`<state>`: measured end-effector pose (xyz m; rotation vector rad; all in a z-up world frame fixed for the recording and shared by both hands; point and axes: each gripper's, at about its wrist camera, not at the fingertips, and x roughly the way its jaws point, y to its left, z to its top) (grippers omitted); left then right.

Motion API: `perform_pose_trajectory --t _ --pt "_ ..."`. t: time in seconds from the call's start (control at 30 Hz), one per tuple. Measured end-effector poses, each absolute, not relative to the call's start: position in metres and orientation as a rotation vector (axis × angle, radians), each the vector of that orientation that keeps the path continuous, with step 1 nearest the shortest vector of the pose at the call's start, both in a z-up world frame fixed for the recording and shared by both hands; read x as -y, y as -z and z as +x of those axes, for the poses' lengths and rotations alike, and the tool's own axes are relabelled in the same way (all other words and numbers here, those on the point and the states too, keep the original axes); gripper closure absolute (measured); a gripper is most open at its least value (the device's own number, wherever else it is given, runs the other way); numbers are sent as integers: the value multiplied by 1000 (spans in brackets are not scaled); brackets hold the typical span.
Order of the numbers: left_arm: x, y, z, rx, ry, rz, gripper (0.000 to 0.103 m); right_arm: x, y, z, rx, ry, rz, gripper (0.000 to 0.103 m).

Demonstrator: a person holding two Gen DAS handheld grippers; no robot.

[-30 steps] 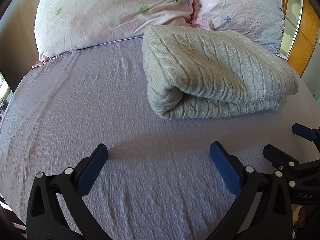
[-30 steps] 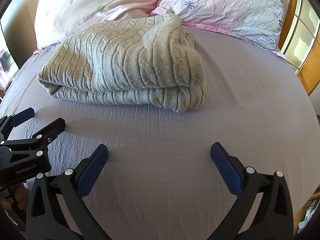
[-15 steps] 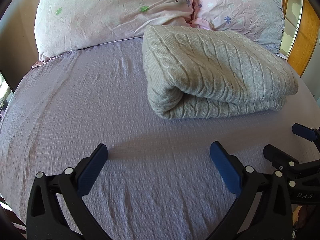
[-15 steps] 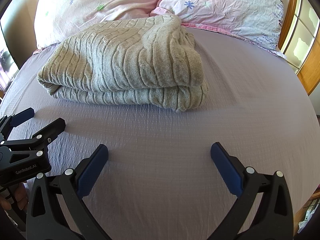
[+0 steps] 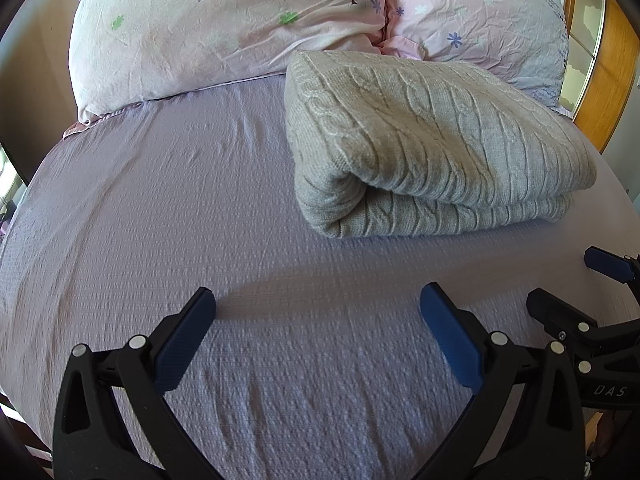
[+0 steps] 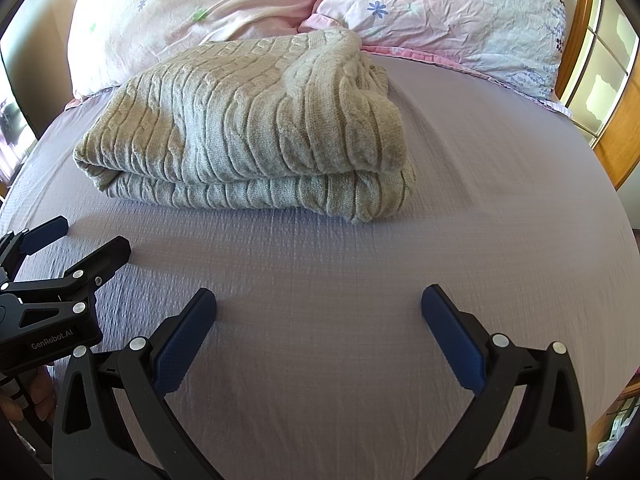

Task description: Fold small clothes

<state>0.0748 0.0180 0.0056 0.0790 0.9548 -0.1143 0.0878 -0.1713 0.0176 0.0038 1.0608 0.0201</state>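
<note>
A grey cable-knit sweater (image 5: 420,148) lies folded in a thick bundle on the lilac bed sheet (image 5: 160,220), just in front of the pillows. It also shows in the right wrist view (image 6: 248,128). My left gripper (image 5: 316,316) is open and empty, hovering over bare sheet in front of and left of the sweater. My right gripper (image 6: 318,312) is open and empty over bare sheet in front of the sweater. Each gripper shows at the edge of the other's view: the right one (image 5: 568,284) and the left one (image 6: 80,240).
Two pink floral pillows (image 5: 224,28) (image 5: 480,16) lie at the head of the bed behind the sweater. A wooden frame with glass panes (image 6: 600,80) stands at the right. The sheet spreads wide to the left and the front.
</note>
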Motion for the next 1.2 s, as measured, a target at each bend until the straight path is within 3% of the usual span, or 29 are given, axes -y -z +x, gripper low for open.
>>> perform_pose_trajectory --t 1.2 --pt "-18 -4 80 -983 118 77 2 171 -18 88 -1062 -20 4 1"
